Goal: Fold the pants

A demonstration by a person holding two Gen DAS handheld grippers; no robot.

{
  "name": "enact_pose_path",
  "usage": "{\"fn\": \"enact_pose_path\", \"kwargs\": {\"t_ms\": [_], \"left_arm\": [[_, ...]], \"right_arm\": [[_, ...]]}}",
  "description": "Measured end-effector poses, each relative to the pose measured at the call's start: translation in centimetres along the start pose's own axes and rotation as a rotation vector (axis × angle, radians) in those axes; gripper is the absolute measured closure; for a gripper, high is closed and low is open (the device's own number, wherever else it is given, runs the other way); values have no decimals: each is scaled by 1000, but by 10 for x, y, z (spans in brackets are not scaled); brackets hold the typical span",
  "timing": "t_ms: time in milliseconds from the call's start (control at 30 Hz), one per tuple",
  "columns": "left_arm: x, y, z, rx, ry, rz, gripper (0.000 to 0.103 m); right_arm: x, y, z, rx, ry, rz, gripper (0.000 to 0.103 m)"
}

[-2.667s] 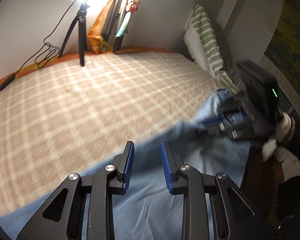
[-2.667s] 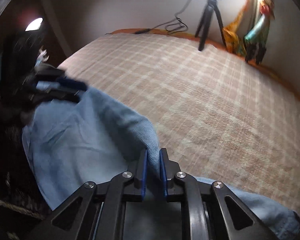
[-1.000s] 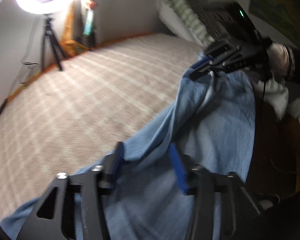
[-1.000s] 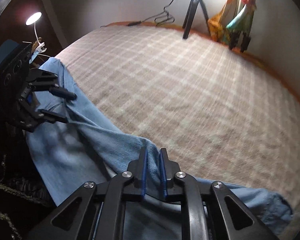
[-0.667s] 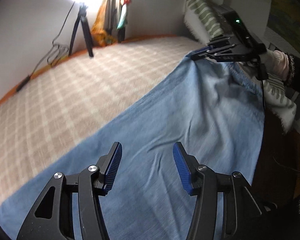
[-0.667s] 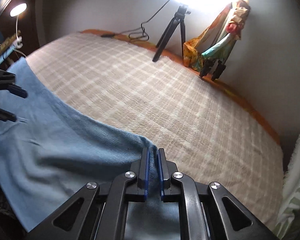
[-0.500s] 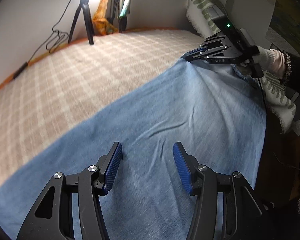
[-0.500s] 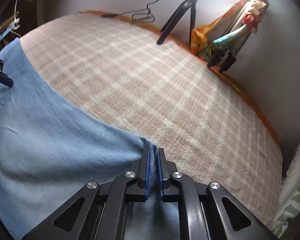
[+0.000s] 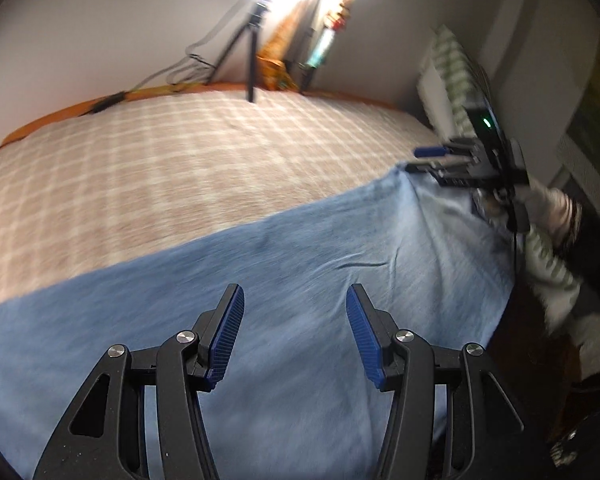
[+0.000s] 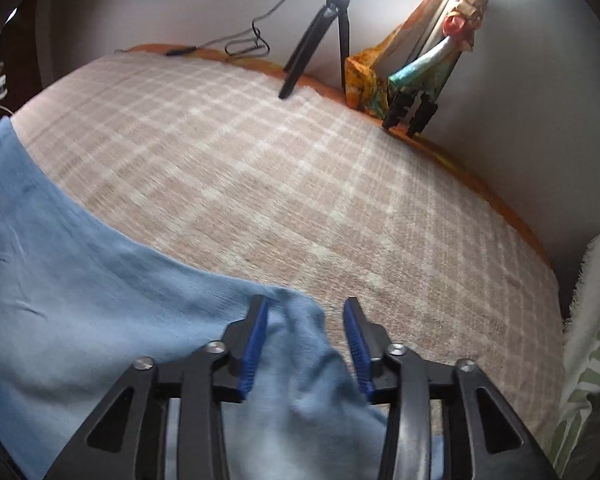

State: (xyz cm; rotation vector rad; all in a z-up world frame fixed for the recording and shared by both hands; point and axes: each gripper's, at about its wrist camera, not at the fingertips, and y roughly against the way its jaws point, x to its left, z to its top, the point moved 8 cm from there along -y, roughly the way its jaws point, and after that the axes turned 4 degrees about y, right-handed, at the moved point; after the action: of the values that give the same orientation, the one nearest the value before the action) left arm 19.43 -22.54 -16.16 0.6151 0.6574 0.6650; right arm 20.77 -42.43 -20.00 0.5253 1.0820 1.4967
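Note:
The light blue pants (image 9: 284,264) lie spread flat along the near edge of the bed; they also show in the right wrist view (image 10: 80,288). My left gripper (image 9: 294,332) is open and empty just above the cloth. My right gripper (image 10: 306,340) is open over the pants' corner, which lies loose between its fingers. In the left wrist view the right gripper (image 9: 424,160) shows at the far right end of the pants, jaws apart.
The bed has a beige checked blanket (image 9: 172,160). A ring light on a black tripod (image 10: 320,36) and a colourful cloth bundle (image 10: 420,52) stand at the far wall. A green-striped pillow (image 9: 456,80) lies at the right.
My right gripper has opened and let go of the pants' corner, which dropped onto the bed. The pants have settled flat. My left gripper stays open.

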Motion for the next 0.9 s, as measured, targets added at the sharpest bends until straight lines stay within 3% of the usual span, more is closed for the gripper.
{"fn": "enact_pose_path", "kwargs": {"t_ms": [67, 333, 500, 700, 900], "left_arm": [[15, 20, -3, -25, 69, 8, 48], [80, 96, -35, -145, 314, 75, 47], [129, 148, -73, -239, 490, 145, 47], [176, 194, -116, -316, 623, 244, 47], [215, 223, -149, -377, 755, 298, 42]], "right_arm": [[9, 16, 6, -47, -16, -6, 42], [53, 72, 35, -196, -73, 75, 28], [89, 101, 54, -264, -82, 148, 23], [138, 126, 77, -316, -59, 215, 18], [191, 140, 88, -334, -4, 260, 16]]}}
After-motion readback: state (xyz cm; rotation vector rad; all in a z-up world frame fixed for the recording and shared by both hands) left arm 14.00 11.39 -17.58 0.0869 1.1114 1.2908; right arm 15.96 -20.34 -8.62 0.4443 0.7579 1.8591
